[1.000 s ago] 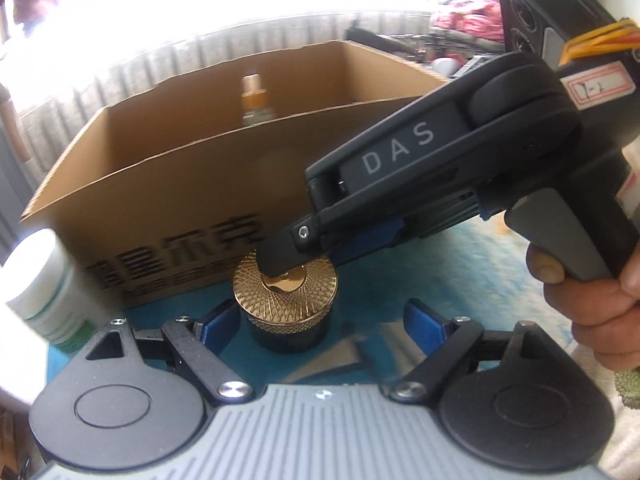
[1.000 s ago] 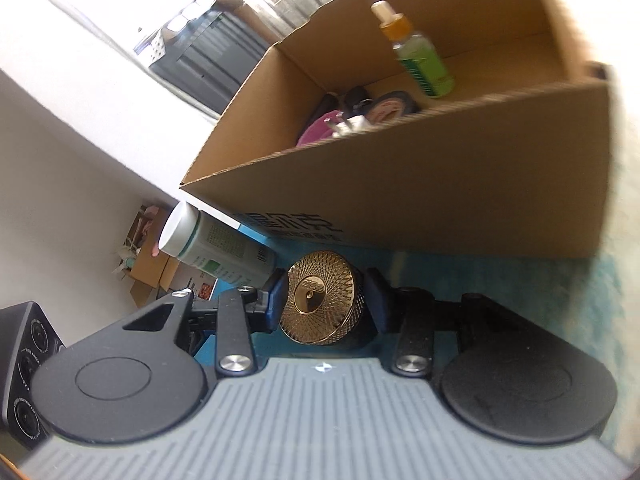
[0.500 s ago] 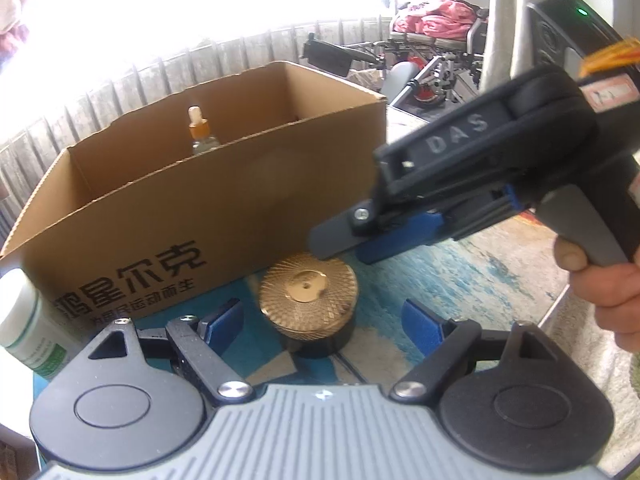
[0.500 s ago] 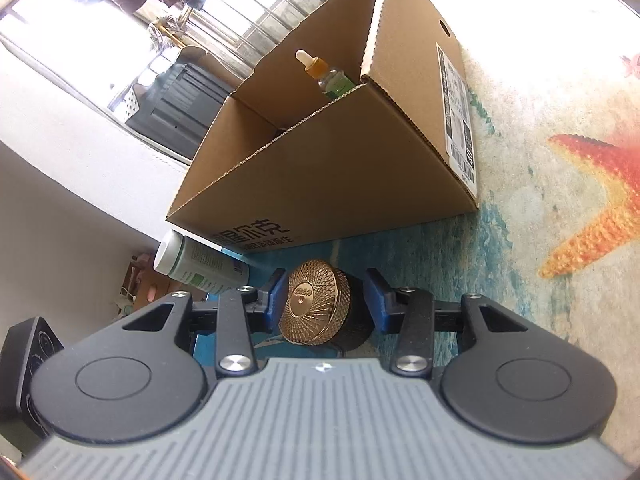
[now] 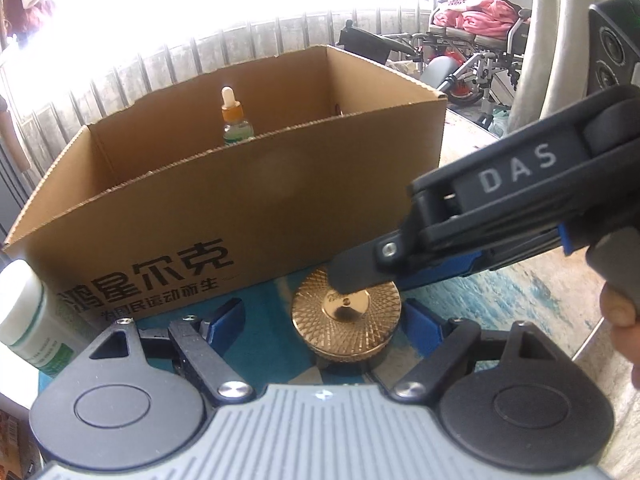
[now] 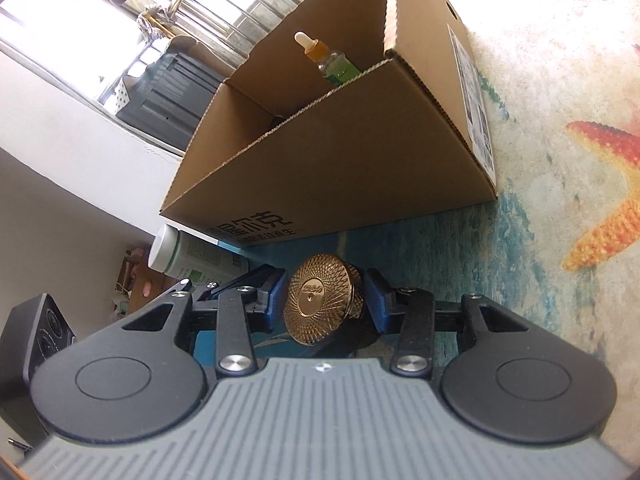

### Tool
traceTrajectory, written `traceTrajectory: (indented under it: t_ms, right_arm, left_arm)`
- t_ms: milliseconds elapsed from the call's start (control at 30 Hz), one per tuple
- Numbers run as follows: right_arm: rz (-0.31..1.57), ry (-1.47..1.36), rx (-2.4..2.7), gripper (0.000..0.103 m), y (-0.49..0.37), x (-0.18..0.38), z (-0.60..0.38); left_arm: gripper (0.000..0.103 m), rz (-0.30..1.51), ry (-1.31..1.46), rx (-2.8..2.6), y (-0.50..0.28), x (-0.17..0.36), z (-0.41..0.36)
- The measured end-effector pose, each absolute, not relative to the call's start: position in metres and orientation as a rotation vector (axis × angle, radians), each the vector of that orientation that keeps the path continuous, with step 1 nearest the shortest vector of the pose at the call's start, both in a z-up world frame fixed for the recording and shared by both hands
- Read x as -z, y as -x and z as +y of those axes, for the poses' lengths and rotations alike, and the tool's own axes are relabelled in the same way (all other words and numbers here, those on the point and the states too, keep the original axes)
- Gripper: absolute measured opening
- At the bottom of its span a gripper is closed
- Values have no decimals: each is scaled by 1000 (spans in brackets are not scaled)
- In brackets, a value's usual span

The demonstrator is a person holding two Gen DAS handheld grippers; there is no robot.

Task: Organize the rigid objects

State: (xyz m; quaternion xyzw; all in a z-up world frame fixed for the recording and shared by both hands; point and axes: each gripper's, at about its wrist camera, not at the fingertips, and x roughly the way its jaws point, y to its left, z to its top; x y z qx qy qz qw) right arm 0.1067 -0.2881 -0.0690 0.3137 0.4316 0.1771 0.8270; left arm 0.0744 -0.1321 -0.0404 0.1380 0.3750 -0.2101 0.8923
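The right hand-held gripper (image 6: 325,304) is closed on a black jar with a gold patterned lid (image 6: 320,300), its blue pads pressing the jar's sides, just in front of the open cardboard box (image 6: 340,160) on the sea-print mat (image 6: 520,240). The left hand-held gripper (image 5: 324,320) stands wide, its pads either side of the same jar and clear of it. A dropper bottle (image 5: 236,120) stands inside the box, and a white bottle (image 5: 24,320) stands beside the box's left corner.

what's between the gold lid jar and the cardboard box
Nothing: only a bare strip of blue mat separates the gold-lidded jar from the cardboard box, clearest in the right wrist view.
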Motion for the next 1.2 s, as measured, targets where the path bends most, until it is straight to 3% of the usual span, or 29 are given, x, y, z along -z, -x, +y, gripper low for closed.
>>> traceTrajectory:
  t_ms: [200,433,1200]
  right_arm:
    - [942,-666,-357,41,-108,74,-287]
    - [960,-692,-353,41,-108,81,-288]
    - [956,-663,-358,42,-112,78,-287]
  left_arm:
    - [68,834,-266,468,-85,51,-139]
    - [62,873,-258,457,-93,57,-144]
    - [57,897,-215,437,-107,63,-143]
